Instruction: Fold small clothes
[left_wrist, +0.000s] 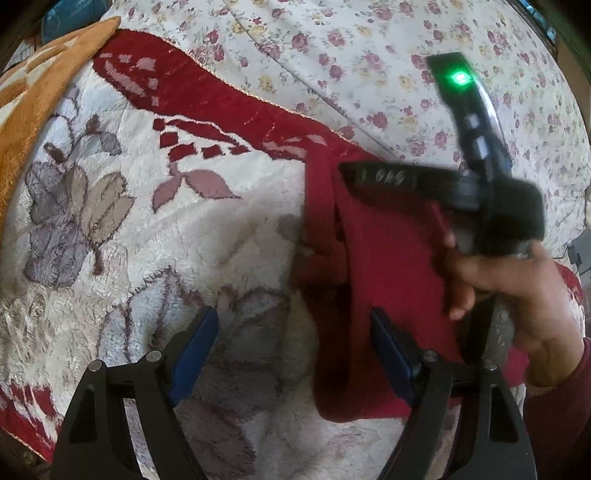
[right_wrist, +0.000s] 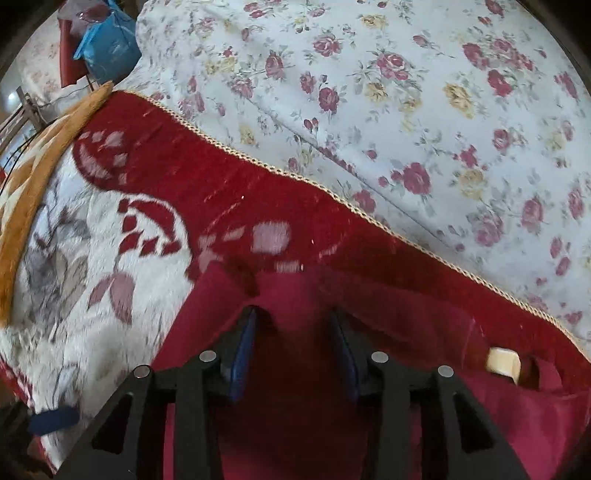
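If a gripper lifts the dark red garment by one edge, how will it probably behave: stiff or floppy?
The dark red garment will probably hang limp: it lies in soft folds on the plush blanket. It looks light, being thin cloth. It may drag rather than slide, since the fuzzy blanket likely clings to it.

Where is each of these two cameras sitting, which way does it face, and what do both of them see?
Left wrist: sits on the left gripper, facing down over its open blue-padded fingers at the plush blanket and red garment; the person's hand holding the right gripper's body shows at right.
Right wrist: sits on the right gripper, looking down over the red garment between its parted fingers; no hand shows.
Shared: the red garment, plush blanket, and floral bedsheet.
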